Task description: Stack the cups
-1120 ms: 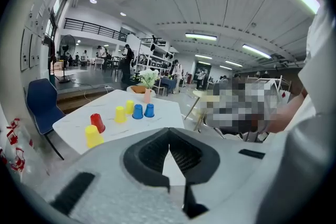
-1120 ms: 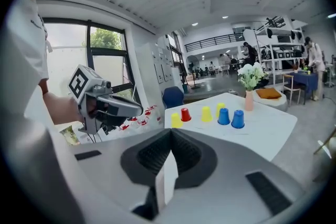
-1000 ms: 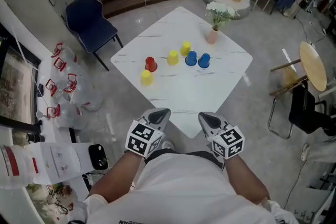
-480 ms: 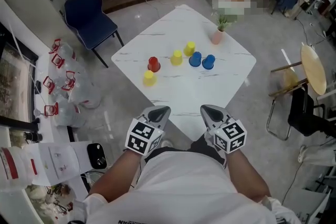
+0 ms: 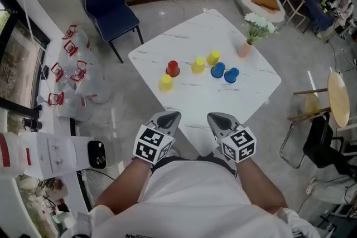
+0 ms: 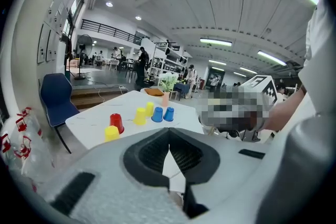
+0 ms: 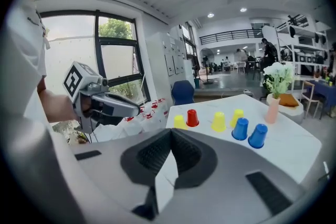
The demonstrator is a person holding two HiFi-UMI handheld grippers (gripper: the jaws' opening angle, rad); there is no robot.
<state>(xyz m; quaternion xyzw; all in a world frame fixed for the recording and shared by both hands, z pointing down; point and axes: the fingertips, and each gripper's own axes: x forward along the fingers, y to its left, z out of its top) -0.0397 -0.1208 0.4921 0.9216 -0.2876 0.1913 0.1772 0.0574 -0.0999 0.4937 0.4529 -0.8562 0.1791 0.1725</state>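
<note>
Six upturned cups stand apart on the white marble table (image 5: 234,103): a red cup (image 5: 173,68), three yellow cups (image 5: 165,82) (image 5: 198,66) (image 5: 213,58) and two blue cups (image 5: 217,70) (image 5: 231,75). The left gripper view shows the red cup (image 6: 116,123) and the blue pair (image 6: 157,114) far ahead. My left gripper (image 5: 172,116) and right gripper (image 5: 215,117) hover side by side over the table's near corner, well short of the cups. Both are shut with nothing between the jaws (image 6: 168,132) (image 7: 171,131).
A pink vase with white flowers (image 5: 245,47) stands at the table's far right corner. A blue chair (image 5: 111,8) is beyond the table on the left, with plastic bags (image 5: 72,75) on the floor. A round wooden table (image 5: 337,106) and a black chair (image 5: 318,145) stand to the right.
The table and cups have slid a little right and down in the head view as the person moved. Both grippers stayed shut, close together at the near corner.
</note>
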